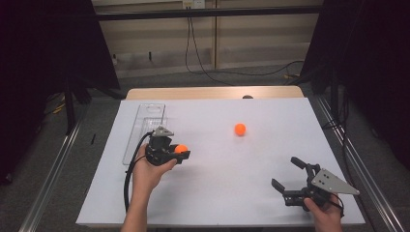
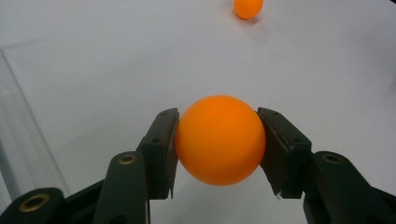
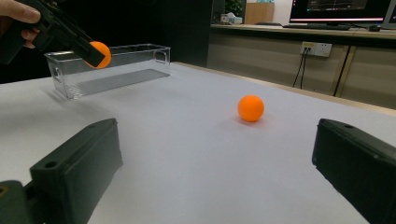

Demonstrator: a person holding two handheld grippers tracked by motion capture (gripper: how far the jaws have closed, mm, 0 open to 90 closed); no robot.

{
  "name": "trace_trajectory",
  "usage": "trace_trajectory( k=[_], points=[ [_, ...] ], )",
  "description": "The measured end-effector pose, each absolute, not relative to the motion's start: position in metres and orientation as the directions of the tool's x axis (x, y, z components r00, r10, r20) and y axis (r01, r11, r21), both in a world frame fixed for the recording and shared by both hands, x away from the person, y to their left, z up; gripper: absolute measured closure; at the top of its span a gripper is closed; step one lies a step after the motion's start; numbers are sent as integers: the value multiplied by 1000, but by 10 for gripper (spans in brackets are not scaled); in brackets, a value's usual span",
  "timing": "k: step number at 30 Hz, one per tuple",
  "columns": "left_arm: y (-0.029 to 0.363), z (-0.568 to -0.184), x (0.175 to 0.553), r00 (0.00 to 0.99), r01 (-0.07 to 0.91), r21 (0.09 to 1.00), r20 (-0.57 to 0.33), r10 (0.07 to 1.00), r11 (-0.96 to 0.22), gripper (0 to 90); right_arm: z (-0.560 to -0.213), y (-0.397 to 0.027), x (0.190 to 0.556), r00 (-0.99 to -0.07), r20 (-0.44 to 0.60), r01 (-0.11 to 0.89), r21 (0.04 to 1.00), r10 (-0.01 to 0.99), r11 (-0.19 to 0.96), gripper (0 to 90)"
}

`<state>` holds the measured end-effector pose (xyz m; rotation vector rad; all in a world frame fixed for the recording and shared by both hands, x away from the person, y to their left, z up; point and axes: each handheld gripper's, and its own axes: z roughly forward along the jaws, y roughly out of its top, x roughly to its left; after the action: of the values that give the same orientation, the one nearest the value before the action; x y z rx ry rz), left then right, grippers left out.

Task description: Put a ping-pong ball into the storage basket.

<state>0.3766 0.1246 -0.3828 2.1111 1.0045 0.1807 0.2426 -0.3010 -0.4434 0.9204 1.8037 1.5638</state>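
High view: we are looking down on a white table [image 1: 217,193]. We are seeing the left gripper [image 1: 181,153] clenching an orange ball [image 1: 181,149] between its jaws, lifted off the table surface, just beside the near end of a clear plastic tray [image 1: 145,116] that is lying along the left side of the table. A second orange ball [image 1: 240,129] is resting on the table, well apart from both grippers, toward the middle. The right gripper [image 1: 289,174] is sitting near the front right corner with its jaws spread wide and nothing between them; a hand [image 1: 326,215] is holding it from below.

Left gripper view: we are looking along the two black jaws, and both pads are pressing on the sides of the held orange ball [image 2: 219,139]. The second ball [image 2: 248,7] is lying far off at the top edge, and a part of the clear tray [image 2: 18,140] is showing at the left.

Right gripper view: we are seeing the two black jaws standing far apart, released, with bare table between them. The loose ball [image 3: 251,108] is lying on the table ahead of them. Farther off at the upper left, the left gripper [image 3: 95,56] is holding its ball [image 3: 103,53] in the air in front of the clear tray [image 3: 121,70].
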Motion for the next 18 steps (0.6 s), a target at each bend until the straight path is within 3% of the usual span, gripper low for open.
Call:
trace_trajectory(
  k=[18],
  points=[
    [136,-382,378,662,615,697,-203,721,-368,507,-443,-301,243,-598,17,129,989,801,76,8]
  ],
)
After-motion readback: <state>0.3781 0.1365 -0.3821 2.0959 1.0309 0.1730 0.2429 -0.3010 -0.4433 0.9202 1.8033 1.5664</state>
